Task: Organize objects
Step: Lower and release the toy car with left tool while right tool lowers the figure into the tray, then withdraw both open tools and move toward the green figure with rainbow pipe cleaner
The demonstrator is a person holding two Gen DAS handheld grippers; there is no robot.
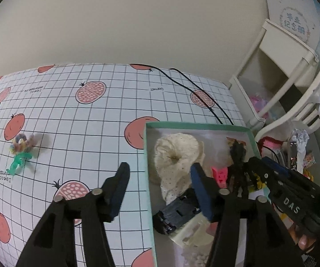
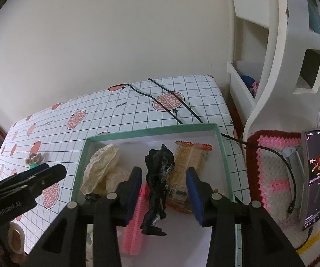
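Note:
A green-rimmed box (image 1: 147, 169) (image 2: 151, 130) lies on the checked tablecloth. It holds a cream lace cloth (image 1: 177, 153) (image 2: 103, 164), a black figurine (image 2: 158, 178) (image 1: 238, 166), a pink comb (image 2: 134, 222), a snack packet (image 2: 190, 162) and a black toy car (image 1: 177, 213). My right gripper (image 2: 164, 191) is open over the box, with the figurine between its fingers and not gripped. My left gripper (image 1: 160, 184) is open and empty, straddling the box's left rim. A small colourful flower toy with a green stem (image 1: 20, 152) (image 2: 34, 159) lies on the cloth to the left.
A white plastic shelf unit (image 2: 271, 66) (image 1: 282, 66) stands at the right. A phone (image 2: 314, 178) rests on a pink crocheted mat (image 2: 271, 178) with a black cable (image 2: 182, 109) running across the table. The wall is just behind the table.

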